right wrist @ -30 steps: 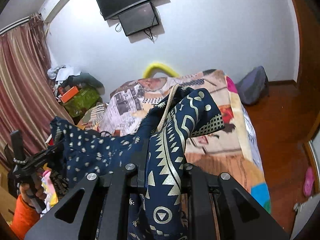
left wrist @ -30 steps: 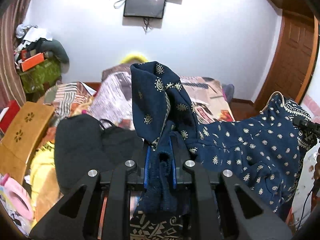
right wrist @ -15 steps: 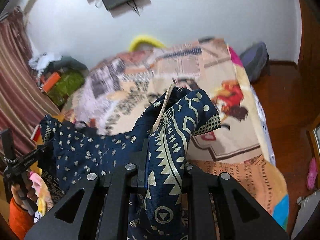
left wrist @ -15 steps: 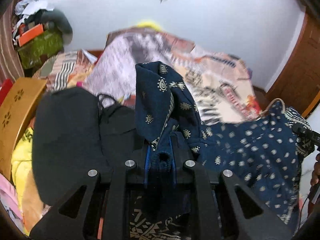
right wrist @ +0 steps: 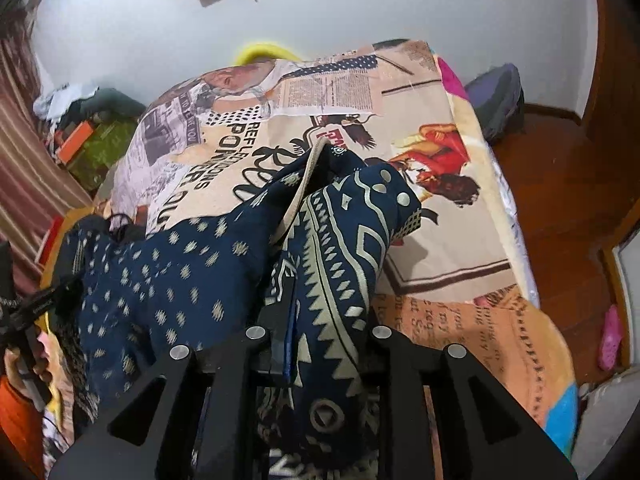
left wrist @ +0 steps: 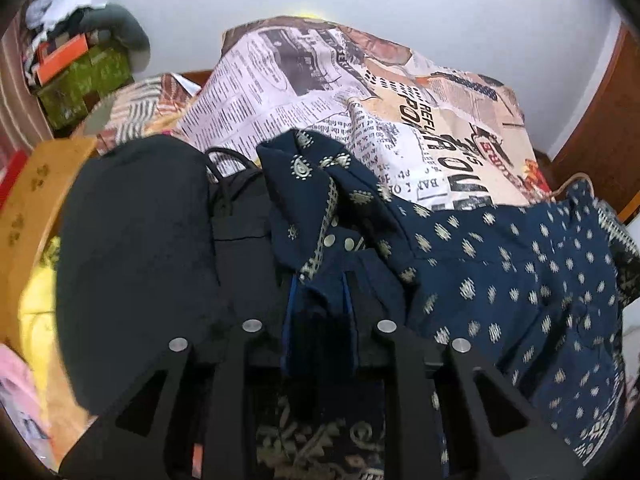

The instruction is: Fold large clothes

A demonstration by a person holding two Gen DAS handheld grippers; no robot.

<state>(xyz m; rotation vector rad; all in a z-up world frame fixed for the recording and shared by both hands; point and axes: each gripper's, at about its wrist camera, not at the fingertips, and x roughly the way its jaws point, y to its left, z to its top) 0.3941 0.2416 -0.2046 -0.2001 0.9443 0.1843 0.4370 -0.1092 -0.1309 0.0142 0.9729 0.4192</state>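
Observation:
A navy garment (left wrist: 500, 264) with cream print hangs stretched between my two grippers, low over the newspaper-print bed cover (left wrist: 400, 120). My left gripper (left wrist: 318, 284) has a bunched corner of it between its blue pads; its jaws are opening, and the cloth still sits pinched there. In the right wrist view the garment (right wrist: 180, 280) drapes over my right gripper (right wrist: 320, 300), a zigzag-patterned border folded over the fingers. Those jaws are opening too, with cloth between them. A hand in an orange sleeve (right wrist: 16, 396) holds the left tool at the far left edge.
Black clothes (left wrist: 136, 260) lie left of the garment, beside a yellow wooden board (left wrist: 24, 208). A cluttered pile (left wrist: 80, 60) stands in the back left corner. Right of the bed cover (right wrist: 440, 240) are the wooden floor (right wrist: 560, 200), a grey bag (right wrist: 500, 100) and a pink slipper (right wrist: 610, 336).
Both grippers have sunk toward the bed with the garment and tipped downward. The upright flap over the left gripper has slumped lower.

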